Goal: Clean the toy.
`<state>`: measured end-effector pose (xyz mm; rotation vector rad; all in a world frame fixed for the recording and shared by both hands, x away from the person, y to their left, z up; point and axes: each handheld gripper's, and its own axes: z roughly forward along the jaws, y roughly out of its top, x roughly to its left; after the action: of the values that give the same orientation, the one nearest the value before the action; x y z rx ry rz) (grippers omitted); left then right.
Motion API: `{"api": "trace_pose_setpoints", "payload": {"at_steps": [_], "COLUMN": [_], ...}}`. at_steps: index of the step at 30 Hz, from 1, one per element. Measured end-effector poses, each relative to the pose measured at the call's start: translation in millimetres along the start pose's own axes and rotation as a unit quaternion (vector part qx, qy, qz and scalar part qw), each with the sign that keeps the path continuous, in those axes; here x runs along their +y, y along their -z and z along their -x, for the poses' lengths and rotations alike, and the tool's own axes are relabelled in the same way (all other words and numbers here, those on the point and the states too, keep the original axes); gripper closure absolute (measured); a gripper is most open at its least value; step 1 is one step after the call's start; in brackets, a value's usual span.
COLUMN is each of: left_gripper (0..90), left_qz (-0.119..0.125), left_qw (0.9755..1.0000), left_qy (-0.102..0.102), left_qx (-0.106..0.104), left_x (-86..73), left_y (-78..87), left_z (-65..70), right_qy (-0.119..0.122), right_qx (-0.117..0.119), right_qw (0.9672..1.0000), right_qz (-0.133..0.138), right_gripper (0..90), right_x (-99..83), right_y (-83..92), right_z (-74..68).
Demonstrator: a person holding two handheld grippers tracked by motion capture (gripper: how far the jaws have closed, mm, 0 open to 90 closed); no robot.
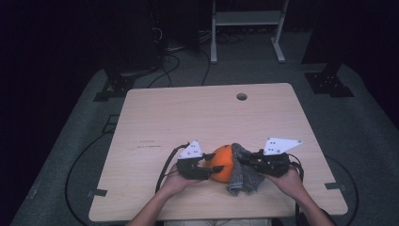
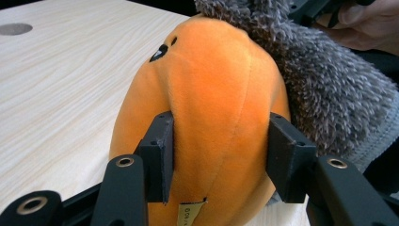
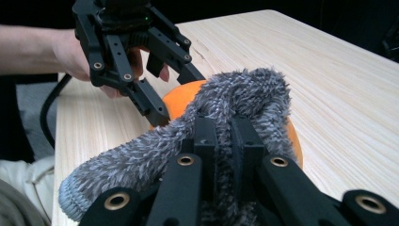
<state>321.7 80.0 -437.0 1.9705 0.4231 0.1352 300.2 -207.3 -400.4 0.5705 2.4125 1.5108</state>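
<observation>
Sock Fitting Over Plush Toy: Grip Stage

Work in hand appears to be drawing the grey fuzzy sock [image 1: 243,172] over the orange plush toy [image 1: 223,163], which rests near the front edge of the table [image 1: 188,113].

Left gripper [image 2: 221,157]: jaws pressed against both flanks of the toy, clamping it from the person's left side. Right gripper [image 3: 225,141]: jaws pressed together, pinching a fold of the sock, which drapes over the toy's right side and top.

Next move, by judgement: hold the toy steady with the left grip while the right pulls the sock further across. The fabric could slip free or the toy could roll.
</observation>
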Motion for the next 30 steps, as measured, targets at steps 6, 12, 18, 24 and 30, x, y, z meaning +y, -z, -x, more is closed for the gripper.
{"api": "trace_pose_setpoints", "payload": {"at_steps": [6, 12, 18, 24, 30], "left_gripper": [49.5, 20.6, 47.9, 53.0, 53.8], "left_qz": [-0.011, -0.012, -0.020, -0.006, 0.002], "left_qw": [0.9996, 0.9999, 0.9987, 0.9970, 0.9954], "left_qy": [-0.023, -0.003, -0.041, -0.058, -0.055], "left_qx": [0.014, 0.000, 0.023, 0.051, 0.079], "left_x": [1.3, 0.7, 8.0, 22.1, 24.6], "left_y": [-3.5, -1.6, -3.1, 10.6, 32.7], "left_z": [6.6, -2.5, 6.9, 14.1, 3.9], "right_qy": [0.048, 0.033, 0.023, 0.039, 0.025], "right_qx": [-0.005, 0.005, 0.002, 0.013, 0.002], "right_qw": [0.9988, 0.9994, 0.9997, 0.9988, 0.9993], "right_qz": [-0.013, -0.010, -0.009, 0.025, 0.028], "right_gripper": [82.3, 82.3, 82.0, 81.9, 81.7], "right_x": [13.8, 12.5, 11.7, 31.3, 36.5], "right_y": [-9.5, -7.1, -2.7, -9.4, -18.7], "right_z": [-21.7, -12.4, -8.3, -17.8, -4.2]}}
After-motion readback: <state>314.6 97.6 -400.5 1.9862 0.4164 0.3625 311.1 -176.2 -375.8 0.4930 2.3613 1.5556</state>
